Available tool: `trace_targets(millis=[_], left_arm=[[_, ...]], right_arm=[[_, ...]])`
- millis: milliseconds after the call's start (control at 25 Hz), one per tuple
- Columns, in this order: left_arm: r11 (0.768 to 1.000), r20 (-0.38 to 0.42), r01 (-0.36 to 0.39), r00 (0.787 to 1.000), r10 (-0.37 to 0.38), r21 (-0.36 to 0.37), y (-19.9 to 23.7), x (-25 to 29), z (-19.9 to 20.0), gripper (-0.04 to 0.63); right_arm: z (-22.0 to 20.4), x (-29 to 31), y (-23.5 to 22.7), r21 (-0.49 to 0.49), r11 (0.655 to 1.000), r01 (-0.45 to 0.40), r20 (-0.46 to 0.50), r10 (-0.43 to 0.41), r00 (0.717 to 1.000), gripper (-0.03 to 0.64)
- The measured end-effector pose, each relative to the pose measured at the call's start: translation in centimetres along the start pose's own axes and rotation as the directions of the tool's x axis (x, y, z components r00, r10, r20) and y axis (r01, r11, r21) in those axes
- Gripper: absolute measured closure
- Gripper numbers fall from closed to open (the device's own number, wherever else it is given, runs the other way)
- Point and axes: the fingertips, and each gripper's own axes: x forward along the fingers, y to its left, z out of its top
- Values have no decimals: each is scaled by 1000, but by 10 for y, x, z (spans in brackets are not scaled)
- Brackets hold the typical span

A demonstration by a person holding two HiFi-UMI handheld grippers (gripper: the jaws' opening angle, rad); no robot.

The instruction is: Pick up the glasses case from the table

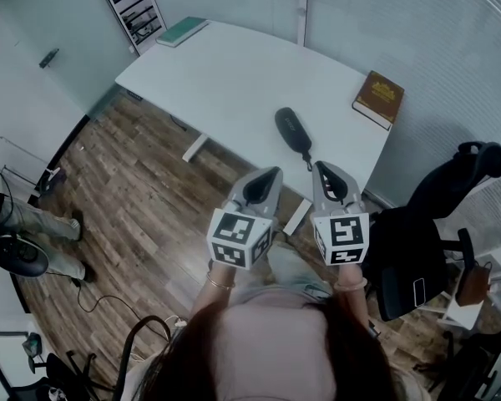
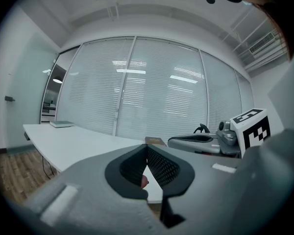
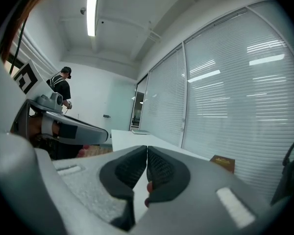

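The dark oval glasses case [image 1: 293, 129] lies on the white table [image 1: 234, 82], near its front edge, with a thin strap trailing toward me. Both grippers hover side by side just short of that edge. My left gripper [image 1: 272, 173] is shut and empty, its tip below and left of the case. My right gripper [image 1: 320, 167] is shut too, with its tip close to the strap's end. In the left gripper view the left gripper's [image 2: 147, 148] pads meet. The right gripper's [image 3: 147, 148] pads also meet in its own view. Neither gripper view shows the case.
A brown book [image 1: 378, 98] lies at the table's right end and a green notebook [image 1: 182, 31] at its far left corner. A black office chair [image 1: 451, 215] stands to the right. A person's legs [image 1: 21, 236] show at the left, on the wooden floor.
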Motion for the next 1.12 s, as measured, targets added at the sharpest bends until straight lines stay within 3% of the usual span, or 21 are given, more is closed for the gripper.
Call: trace_targets(millis=[800,1120], left_arm=[[1000,-31,20,999,-20,17,46,64,5,592],[1000,-44,7,999,-6,14,65,86,8,591]], right_arm=[[-17,80,-20,11,999,-43,-65,43,997,557],[-28,110,-22,12,996,-87,-105,87,991,505]])
